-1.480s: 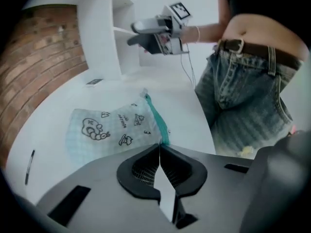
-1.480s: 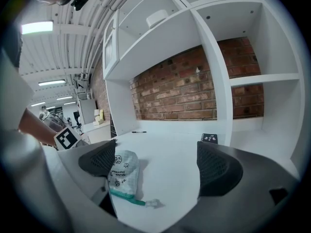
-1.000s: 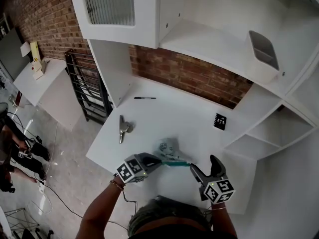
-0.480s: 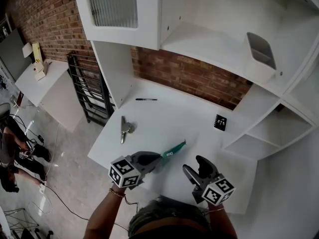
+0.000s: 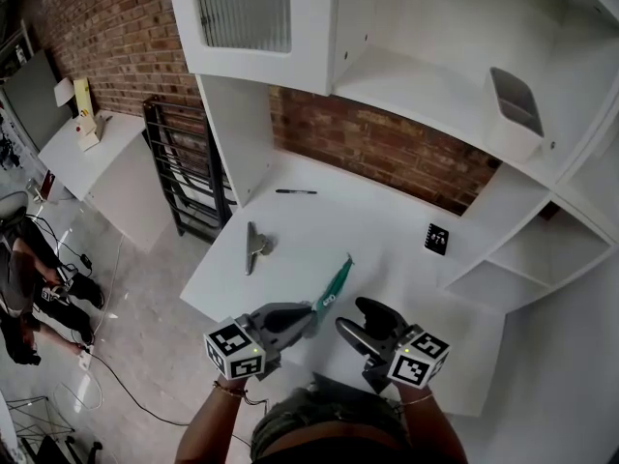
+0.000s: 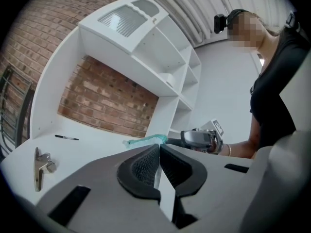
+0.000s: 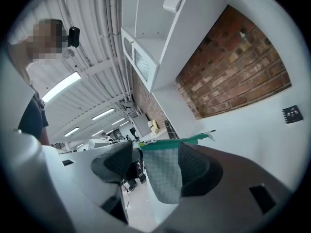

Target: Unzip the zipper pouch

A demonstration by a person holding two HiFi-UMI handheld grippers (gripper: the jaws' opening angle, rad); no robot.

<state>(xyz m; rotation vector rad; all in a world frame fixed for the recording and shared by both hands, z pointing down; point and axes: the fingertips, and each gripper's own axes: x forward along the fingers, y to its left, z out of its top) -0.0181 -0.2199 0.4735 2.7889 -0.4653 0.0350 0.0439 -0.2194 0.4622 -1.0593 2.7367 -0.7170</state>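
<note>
The zipper pouch (image 5: 335, 280), pale grey mesh with a green zip band, is held up off the white table (image 5: 387, 222) and points away from me. My left gripper (image 5: 309, 315) is shut on its near end; in the left gripper view the jaws (image 6: 159, 149) meet on a thin pale edge, and the green band (image 6: 143, 141) sticks out beyond. My right gripper (image 5: 355, 315) sits just right of the pouch. In the right gripper view the mesh (image 7: 163, 171) hangs between the closing jaws (image 7: 155, 154), against the right pad, clear of the left pad. The metal zip pull (image 7: 146, 142) is at the band's left end.
A black pen (image 5: 295, 191) lies near the back wall. A metal clip (image 5: 254, 247) rests at the table's left side, a small black square (image 5: 437, 238) at its right. A grey bin (image 5: 513, 100) stands on the upper shelf. A black rack (image 5: 179, 172) stands left of the table.
The pouch has come up off the table and swung to point away from me. My right gripper moved left to it and its jaws narrowed. My left gripper drew down and left.
</note>
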